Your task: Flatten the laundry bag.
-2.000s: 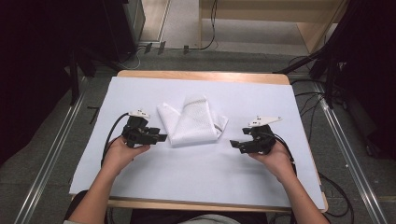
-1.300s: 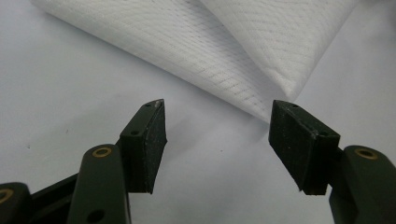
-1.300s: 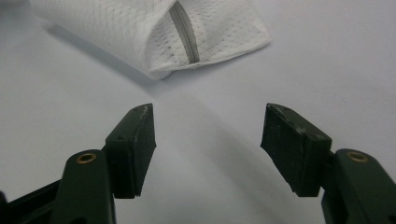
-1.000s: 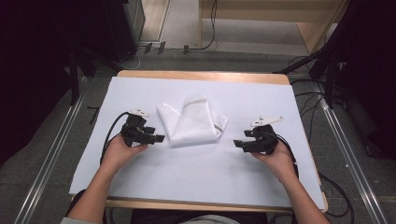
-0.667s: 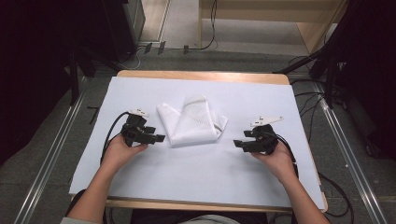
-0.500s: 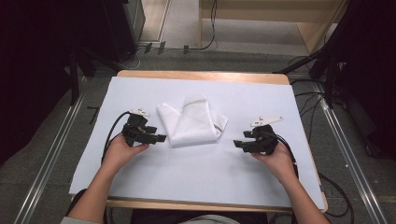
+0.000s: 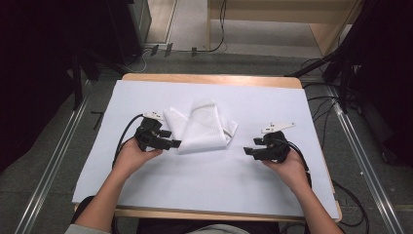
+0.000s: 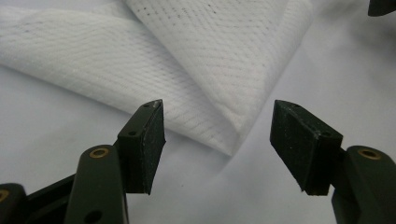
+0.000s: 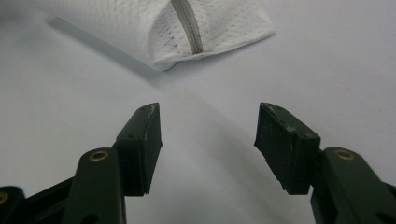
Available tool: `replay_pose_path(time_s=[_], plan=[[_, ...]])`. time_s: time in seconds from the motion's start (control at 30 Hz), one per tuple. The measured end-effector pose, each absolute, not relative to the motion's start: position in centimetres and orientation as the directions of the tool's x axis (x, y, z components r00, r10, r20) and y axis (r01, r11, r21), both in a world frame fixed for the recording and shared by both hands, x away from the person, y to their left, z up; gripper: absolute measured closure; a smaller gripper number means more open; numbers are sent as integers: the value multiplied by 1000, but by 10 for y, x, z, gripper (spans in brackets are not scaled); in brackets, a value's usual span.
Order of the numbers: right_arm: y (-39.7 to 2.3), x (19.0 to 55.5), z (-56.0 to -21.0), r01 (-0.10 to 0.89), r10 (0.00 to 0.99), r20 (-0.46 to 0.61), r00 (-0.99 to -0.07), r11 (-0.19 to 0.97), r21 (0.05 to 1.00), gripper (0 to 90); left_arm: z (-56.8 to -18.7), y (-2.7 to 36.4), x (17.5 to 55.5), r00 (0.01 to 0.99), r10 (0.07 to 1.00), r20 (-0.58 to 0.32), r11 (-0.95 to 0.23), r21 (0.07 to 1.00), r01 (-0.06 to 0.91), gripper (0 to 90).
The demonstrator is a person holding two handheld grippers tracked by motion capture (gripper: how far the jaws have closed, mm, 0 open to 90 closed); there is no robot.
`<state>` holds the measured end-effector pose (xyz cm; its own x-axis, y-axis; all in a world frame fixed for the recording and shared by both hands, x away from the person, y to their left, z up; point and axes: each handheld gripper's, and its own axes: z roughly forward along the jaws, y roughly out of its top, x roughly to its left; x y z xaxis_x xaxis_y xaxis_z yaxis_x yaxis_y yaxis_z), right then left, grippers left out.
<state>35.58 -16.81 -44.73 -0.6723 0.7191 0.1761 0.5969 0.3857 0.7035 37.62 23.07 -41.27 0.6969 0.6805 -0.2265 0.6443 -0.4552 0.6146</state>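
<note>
A folded white mesh cloth point(image 7: 202, 126) lies in the centre of the high view on a smooth white sheet point(image 7: 292, 102) that covers the wooden table point(image 7: 209, 78). Nothing stands between it and either tool. The left gripper point(image 7: 171, 143) sits at the cloth's lower left corner, jaws wide apart and holding nothing. The right gripper point(image 7: 247, 151), right of centre, has just been closing slightly but remains open and empty. A grey strip point(image 9: 187, 25), perhaps a zip, runs down the cloth's woven, dimpled fabric.

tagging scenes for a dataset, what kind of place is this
Most likely a lab recording station: a wooden table under a white sheet, cables on the floor, and a folded white mesh cloth laid out.
</note>
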Motion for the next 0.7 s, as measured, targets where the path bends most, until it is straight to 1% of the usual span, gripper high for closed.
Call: replay_pose_path(time_s=[0.27,0.37,0.47,0.57,0.7], plan=[[-166,354,-446,589,711,173,-682,393,706,454,-415,213,381,722,659,-213,-491,606,626,356],[-165,353,-445,590,709,177,-683,393,706,461,-413,209,389,715,665,-217,-479,610,631,357],[-165,353,-445,590,708,176,-684,395,704,462,-410,207,400,701,671,-241,-457,609,648,356],[-165,353,-445,595,710,178,-681,395,700,462,-412,201,416,684,688,-244,-448,599,664,354],[-165,352,-445,594,713,176,-679,393,702,462,-416,197,426,679,692,-246,-444,597,669,355]])
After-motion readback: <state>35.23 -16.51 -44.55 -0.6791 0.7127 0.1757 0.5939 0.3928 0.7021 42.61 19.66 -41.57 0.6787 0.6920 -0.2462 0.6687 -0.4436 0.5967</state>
